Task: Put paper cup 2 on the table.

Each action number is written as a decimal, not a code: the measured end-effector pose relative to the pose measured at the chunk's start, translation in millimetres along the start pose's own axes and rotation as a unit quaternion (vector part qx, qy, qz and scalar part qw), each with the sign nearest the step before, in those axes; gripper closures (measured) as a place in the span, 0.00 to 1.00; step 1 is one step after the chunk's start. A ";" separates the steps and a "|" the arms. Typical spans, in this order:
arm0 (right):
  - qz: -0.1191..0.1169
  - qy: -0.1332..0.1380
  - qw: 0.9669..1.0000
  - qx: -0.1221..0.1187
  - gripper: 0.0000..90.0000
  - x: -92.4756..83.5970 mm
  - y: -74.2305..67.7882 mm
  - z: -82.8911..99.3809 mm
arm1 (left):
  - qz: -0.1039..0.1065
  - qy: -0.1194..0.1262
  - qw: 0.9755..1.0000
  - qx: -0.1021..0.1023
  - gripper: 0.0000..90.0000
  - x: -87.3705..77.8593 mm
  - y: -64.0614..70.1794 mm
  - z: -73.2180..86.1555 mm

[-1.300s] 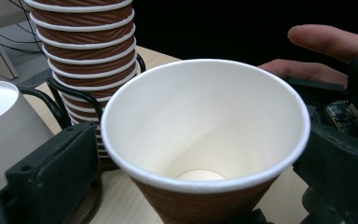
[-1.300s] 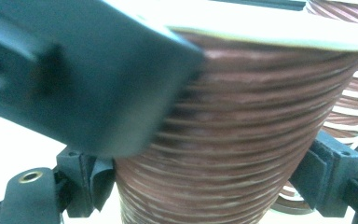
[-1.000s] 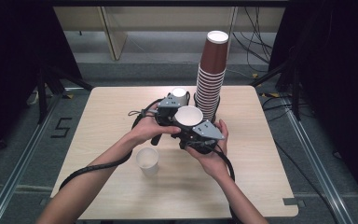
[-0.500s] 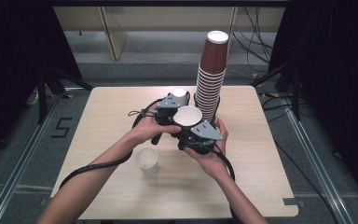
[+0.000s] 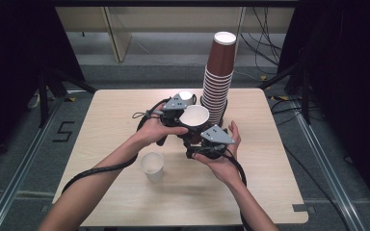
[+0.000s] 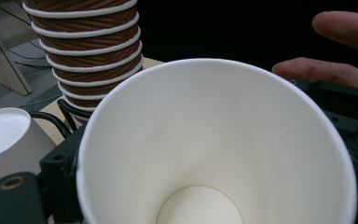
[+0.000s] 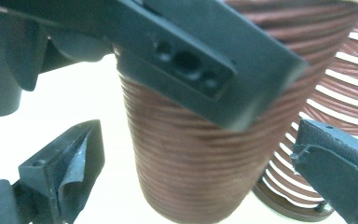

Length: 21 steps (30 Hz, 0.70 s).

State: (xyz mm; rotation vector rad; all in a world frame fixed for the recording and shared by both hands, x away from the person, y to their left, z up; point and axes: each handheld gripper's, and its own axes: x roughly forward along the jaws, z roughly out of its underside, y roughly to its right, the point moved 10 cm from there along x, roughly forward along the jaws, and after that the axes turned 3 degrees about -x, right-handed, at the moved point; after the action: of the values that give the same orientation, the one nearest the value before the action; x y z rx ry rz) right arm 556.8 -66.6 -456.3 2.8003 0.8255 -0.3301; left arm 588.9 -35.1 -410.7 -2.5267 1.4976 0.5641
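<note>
The left tool [image 5: 189,126] is gripping a ribbed brown paper cup [image 5: 194,119] (white inside); the right tool [image 5: 203,139] is opening around it.

A brown ribbed paper cup [image 5: 194,119] with a white inside and a white rolled rim is held upright above the surface, mouth up and empty, just in front of the tall stack of matching brown cups [image 5: 218,77]; its ridged wall [image 7: 191,154] tapers toward the base
</note>
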 end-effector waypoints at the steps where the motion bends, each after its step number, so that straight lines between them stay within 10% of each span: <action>1: 0.004 -0.005 1.000 0.000 0.04 -1.4 1.5 1.0 | -0.002 0.002 1.000 0.001 0.12 -0.4 -0.9 -0.7; 21: 0.028 -0.010 0.998 0.046 0.12 -29.3 27.1 20.7 | -0.047 0.026 0.999 -0.007 0.13 -28.9 -23.9 -6.2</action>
State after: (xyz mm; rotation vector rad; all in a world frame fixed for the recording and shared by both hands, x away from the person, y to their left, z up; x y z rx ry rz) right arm 544.6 -109.0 -464.6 2.8935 0.7437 -0.3971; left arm 598.7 -1.8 -395.2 -2.6250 1.3860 0.5004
